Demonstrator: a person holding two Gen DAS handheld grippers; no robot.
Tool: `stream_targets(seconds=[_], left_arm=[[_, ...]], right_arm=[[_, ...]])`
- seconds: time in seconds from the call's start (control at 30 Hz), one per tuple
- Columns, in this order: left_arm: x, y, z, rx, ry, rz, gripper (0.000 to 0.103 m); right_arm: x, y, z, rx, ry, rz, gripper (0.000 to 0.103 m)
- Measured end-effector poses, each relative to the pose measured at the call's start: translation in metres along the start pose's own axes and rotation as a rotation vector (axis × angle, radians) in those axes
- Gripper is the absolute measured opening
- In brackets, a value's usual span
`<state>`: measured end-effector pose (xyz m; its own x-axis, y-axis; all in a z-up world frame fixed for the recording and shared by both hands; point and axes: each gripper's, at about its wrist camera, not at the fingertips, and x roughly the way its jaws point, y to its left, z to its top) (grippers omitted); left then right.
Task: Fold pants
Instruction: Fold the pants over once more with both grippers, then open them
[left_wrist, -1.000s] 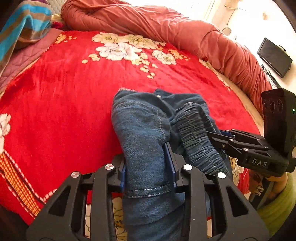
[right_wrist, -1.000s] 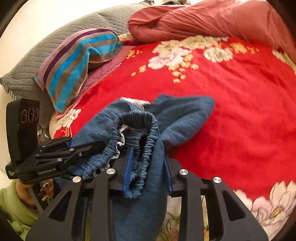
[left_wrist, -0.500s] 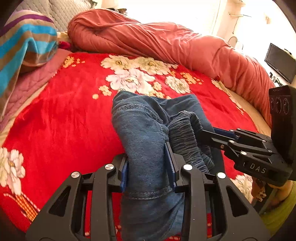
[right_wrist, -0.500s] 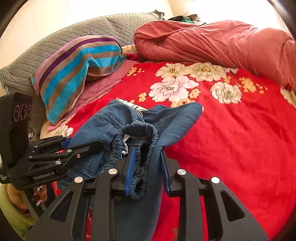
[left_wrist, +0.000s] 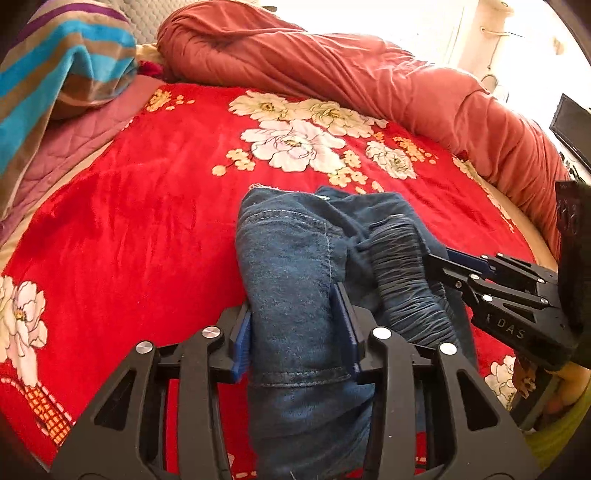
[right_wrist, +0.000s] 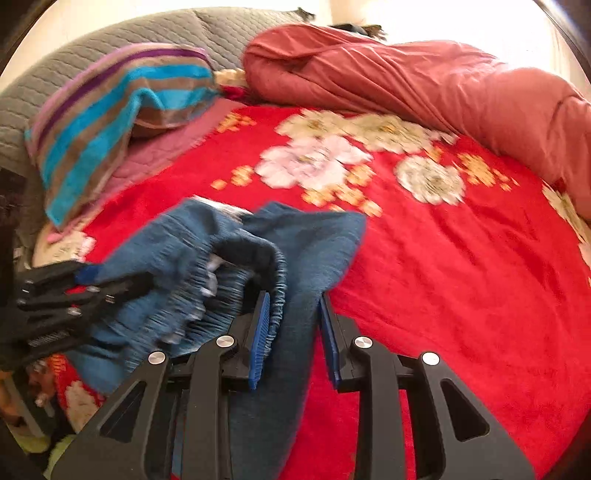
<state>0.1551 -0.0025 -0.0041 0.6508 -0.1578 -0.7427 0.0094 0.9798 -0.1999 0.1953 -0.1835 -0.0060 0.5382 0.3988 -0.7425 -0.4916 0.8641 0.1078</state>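
Item one, the largest: a bed under a red floral blanket (left_wrist: 147, 229), which we see bearing everything else. Along its far edge lies a rolled rust-red quilt (left_wrist: 369, 81); at the head, a grey quilted pillow (right_wrist: 110, 40) and a striped towel-covered pillow (right_wrist: 122, 96).

Next, the pants (left_wrist: 295, 266), blue denim with a gathered elastic waistband, bunched near the blanket's near edge and lifted between both tools.

Then the left gripper (left_wrist: 295, 332): its blue pads press a thick fold of the denim, though its jaws have just been opening a little. The right gripper (right_wrist: 291, 325) clamps the waistband and a fold of cloth, jaws narrow.

Writing: we read "DAS" on the right gripper's body in the left wrist view. The right wrist view is blurred; nothing legible there.
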Motion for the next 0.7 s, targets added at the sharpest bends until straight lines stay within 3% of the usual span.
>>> stream_targets(seconds=[0.07,0.33,0.6,0.7], left_arm=[[0.0,0.0,-0.001,0.002,0.003,0.003,0.036],[0.009,0.004,-0.01,-0.002,0.037,0.01,0.046],[0.001,0.004,-0.012,0.003,0.029,0.007,0.049],[-0.005,0.002,-0.013,0.001,0.019,0.009,0.054]], right_arm=[[0.001,-0.007,-0.004,0.02,0.008,-0.016,0.042],[0.014,-0.017,-0.019,0.066,0.082,-0.048,0.049],[-0.002,-0.021,-0.022,0.108,0.056,-0.026,0.056],[-0.015,-0.02,-0.023,0.112,0.023,-0.011,0.066]])
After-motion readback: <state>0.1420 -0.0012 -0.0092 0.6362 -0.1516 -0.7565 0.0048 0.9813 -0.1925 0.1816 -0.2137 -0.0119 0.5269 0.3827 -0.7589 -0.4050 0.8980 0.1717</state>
